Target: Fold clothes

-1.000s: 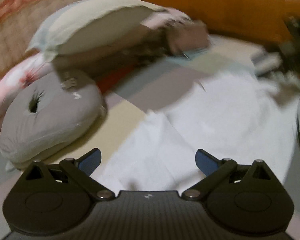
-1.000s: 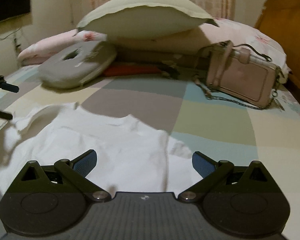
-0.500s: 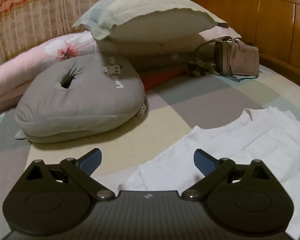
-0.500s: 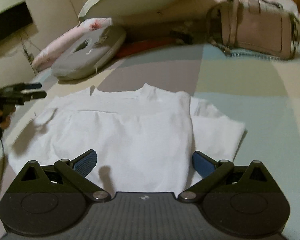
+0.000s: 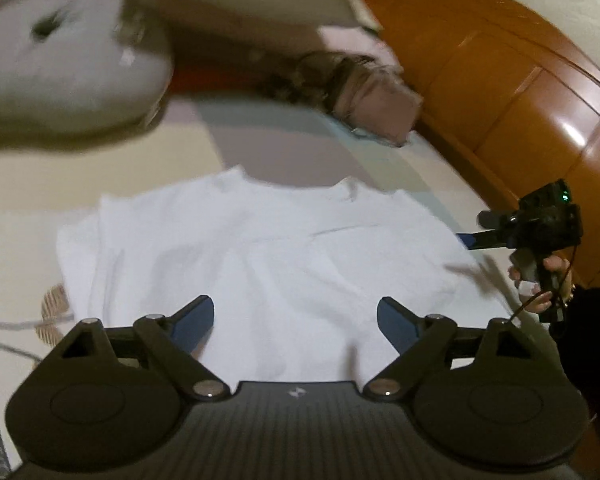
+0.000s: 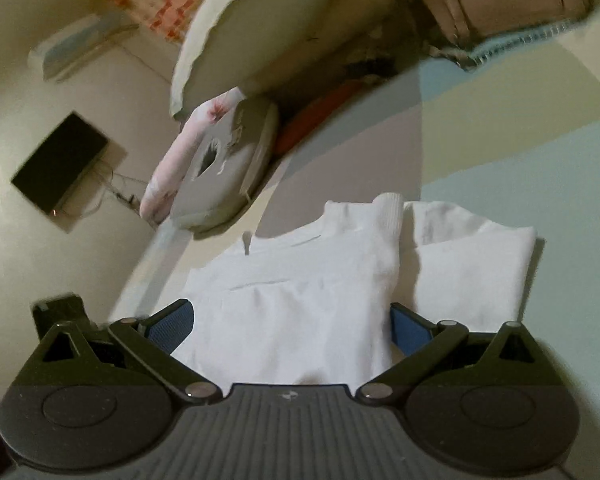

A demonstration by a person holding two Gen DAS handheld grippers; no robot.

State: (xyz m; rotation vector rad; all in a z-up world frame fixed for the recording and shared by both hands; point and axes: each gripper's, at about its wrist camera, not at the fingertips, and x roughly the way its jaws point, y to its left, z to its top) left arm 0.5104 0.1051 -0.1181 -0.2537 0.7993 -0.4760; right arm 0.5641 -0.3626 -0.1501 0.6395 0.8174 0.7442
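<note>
While both views are tilted and blurred:
Left gripper (image 5: pixel 295 322): held spread wide, nothing gripped, above the near hem.
Right gripper (image 6: pixel 291 328): likewise parted, empty.
White shirt (image 6: pixel 300 292): laid flat on the checked bedspread (image 6: pixel 520 128), right side folded over.
Grey cushion (image 6: pixel 224 168): seen far left.

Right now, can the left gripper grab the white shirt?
Probably yes. The left gripper is open and the white shirt lies flat right ahead of its fingers, with nothing between them. The right gripper is off at the shirt's far edge, out of the way.
</note>
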